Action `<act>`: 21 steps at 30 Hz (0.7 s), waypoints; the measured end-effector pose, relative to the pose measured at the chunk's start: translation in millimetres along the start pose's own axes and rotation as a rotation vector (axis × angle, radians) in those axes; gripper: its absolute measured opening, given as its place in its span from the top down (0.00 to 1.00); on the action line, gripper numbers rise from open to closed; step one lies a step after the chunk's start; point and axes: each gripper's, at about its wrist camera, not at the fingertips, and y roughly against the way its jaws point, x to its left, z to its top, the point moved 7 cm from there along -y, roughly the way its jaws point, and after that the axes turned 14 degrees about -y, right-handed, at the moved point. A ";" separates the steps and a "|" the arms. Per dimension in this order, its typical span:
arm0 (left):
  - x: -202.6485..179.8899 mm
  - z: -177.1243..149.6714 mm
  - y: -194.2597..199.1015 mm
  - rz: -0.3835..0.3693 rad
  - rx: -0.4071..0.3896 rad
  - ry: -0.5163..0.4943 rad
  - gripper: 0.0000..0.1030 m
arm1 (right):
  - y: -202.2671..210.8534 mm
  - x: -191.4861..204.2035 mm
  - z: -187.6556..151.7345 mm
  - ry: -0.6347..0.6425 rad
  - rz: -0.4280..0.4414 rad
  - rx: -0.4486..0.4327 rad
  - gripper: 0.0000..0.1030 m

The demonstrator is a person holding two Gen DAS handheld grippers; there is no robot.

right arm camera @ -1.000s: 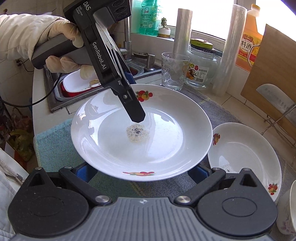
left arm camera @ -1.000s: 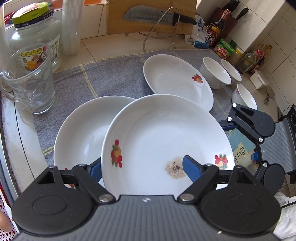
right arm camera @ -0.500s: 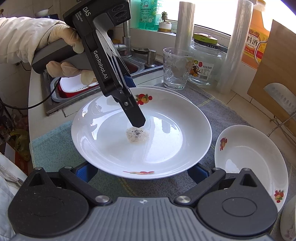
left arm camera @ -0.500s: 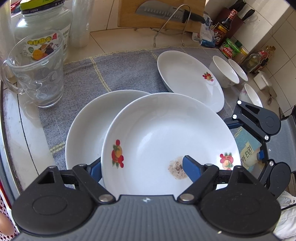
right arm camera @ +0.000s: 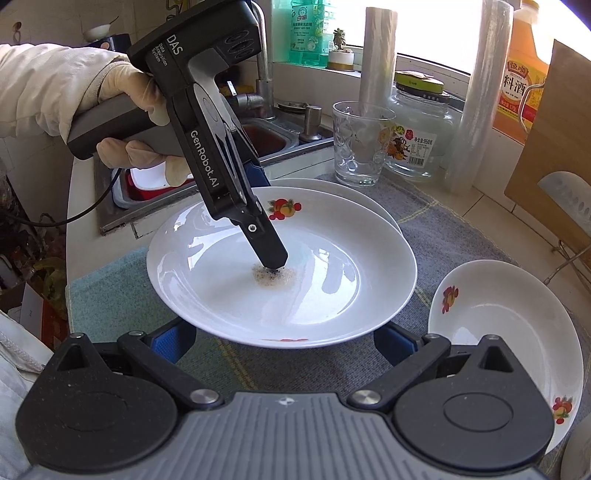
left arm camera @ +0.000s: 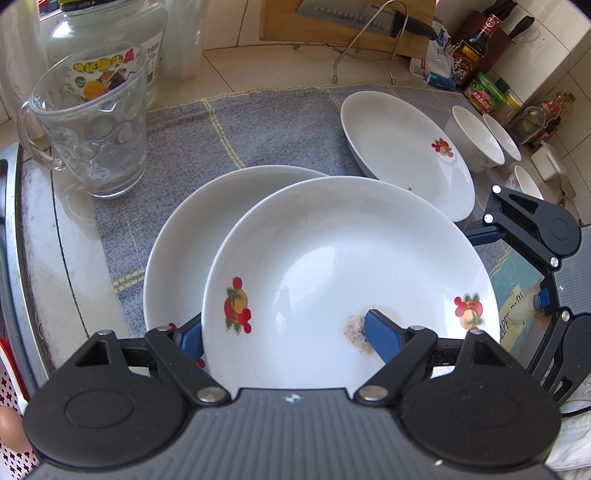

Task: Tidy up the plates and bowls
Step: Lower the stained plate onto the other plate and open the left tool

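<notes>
My left gripper (left arm camera: 284, 332) is shut on the rim of a white fruit-print plate (left arm camera: 347, 266) with a brown smear, one finger above and one below. It holds this plate (right arm camera: 280, 266) just over a second white plate (left arm camera: 177, 254) on the grey cloth. In the right wrist view the left gripper (right arm camera: 258, 229) reaches into the held plate. My right gripper (right arm camera: 284, 343) is open, its blue pads spread under the plate's near edge, apart from it. A third plate (left arm camera: 402, 147) (right arm camera: 506, 332) lies to the right. White bowls (left arm camera: 476, 136) stand beyond it.
A glass mug (left arm camera: 88, 125) and a glass jar (right arm camera: 417, 129) stand at the cloth's far side. A sink (right arm camera: 258, 136) lies behind. A knife (left arm camera: 362, 18) leans on a wooden board, with sauce bottles (left arm camera: 472, 48) next to it.
The left gripper has carried the held plate further over the second plate and lower. The right gripper has stayed open beneath the plate's edge.
</notes>
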 end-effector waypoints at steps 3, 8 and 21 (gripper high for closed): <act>0.5 -0.6 0.4 0.008 0.008 0.011 0.17 | -0.2 -0.7 0.4 0.006 0.008 -0.003 0.00; 1.9 -4.1 1.7 0.023 0.018 0.027 0.17 | -1.4 -1.7 2.5 0.007 0.026 -0.004 0.00; 5.8 -9.6 15.8 0.043 -0.006 0.082 0.17 | -10.0 -5.8 4.5 0.015 0.064 0.007 0.00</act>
